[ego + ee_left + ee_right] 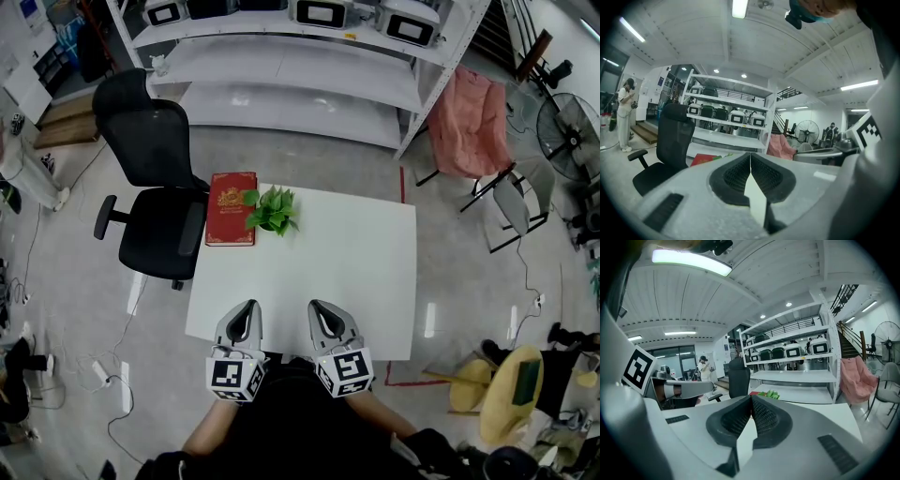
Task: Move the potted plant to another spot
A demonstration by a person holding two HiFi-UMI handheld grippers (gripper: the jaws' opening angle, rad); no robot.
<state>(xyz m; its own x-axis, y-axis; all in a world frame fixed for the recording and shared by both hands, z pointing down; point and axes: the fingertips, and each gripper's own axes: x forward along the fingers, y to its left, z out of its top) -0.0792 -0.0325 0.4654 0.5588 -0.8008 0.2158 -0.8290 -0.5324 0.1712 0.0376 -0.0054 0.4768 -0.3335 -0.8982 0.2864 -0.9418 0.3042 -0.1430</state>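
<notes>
**Spotter:** Where's the plant sitting?

**Operator:** I've got the potted plant (272, 208) on the far left part of the white table (328, 272). Its leaves are right against the right edge of the red book (231, 208). From above, the foliage hides the pot. It reads as a roundish clump, so I can't give it a long axis.

**Spotter:** And your grippers?

**Operator:** Both are at the near edge, side by side, noses pointing away from me. On the left gripper (247, 311) the jaws are pressed tip to tip with nothing between them. The right gripper (319, 311) is the same, clenched and empty.

**Spotter:** Which way is the plant from the jaws?

**Operator:** Straight ahead across the tabletop and well apart from both. It's a little left of the gap between them, so I'd judge the left one nearer. In the right gripper view, the green sits just above the closed tips.

**Spotter:** Is it moved, then?

**Operator:** I can't settle that. This fits a plant waiting beside the book to be carried off, or one set down there already.
</notes>
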